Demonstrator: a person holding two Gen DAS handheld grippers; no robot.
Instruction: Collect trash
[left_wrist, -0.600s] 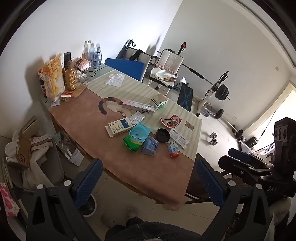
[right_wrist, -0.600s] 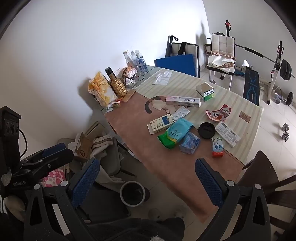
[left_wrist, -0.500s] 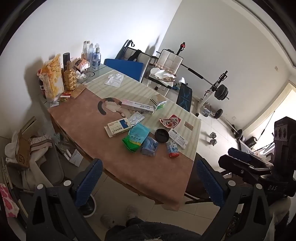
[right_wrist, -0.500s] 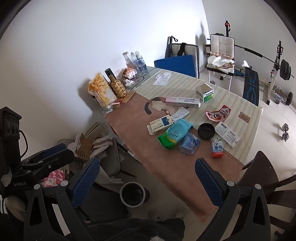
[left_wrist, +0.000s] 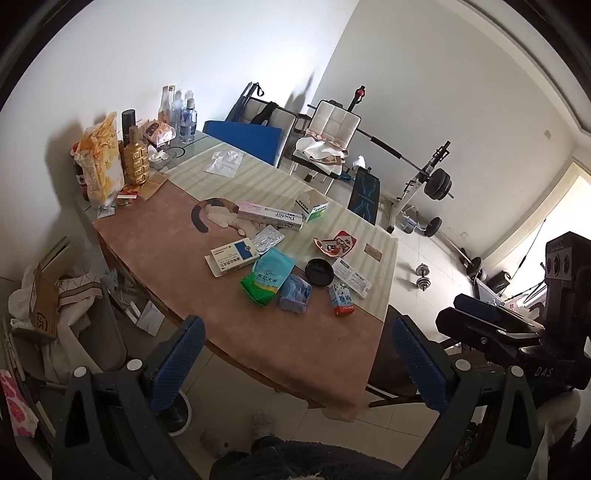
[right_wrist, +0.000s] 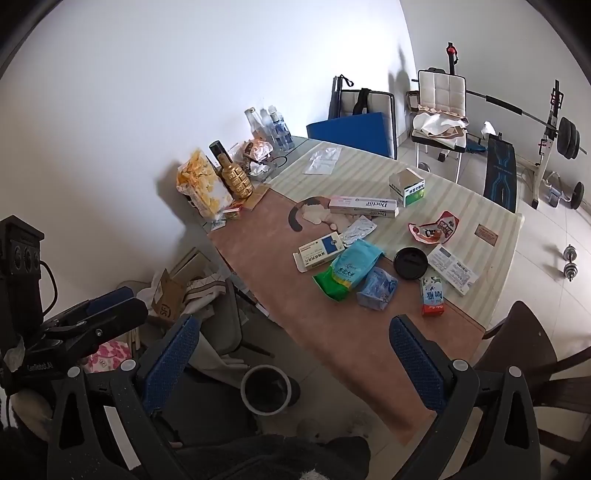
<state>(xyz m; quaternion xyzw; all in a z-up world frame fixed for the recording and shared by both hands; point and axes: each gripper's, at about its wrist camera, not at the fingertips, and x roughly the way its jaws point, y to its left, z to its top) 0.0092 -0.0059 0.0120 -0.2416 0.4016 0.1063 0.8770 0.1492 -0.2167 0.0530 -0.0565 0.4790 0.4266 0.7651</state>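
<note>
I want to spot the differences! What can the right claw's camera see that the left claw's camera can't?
Only the right wrist view shows the round dark bin on the floor beside the table, and the left claw at its left edge. Only the left wrist view shows the bright doorway, and the right claw at its right edge. Both show the brown and striped table with the green and blue rice bag, the black round lid and the red and blue milk carton.

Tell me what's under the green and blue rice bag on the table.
The rice bag lies on the brown mat, its top edge overlapping the white medicine box. Anything beneath its middle is hidden.
</note>
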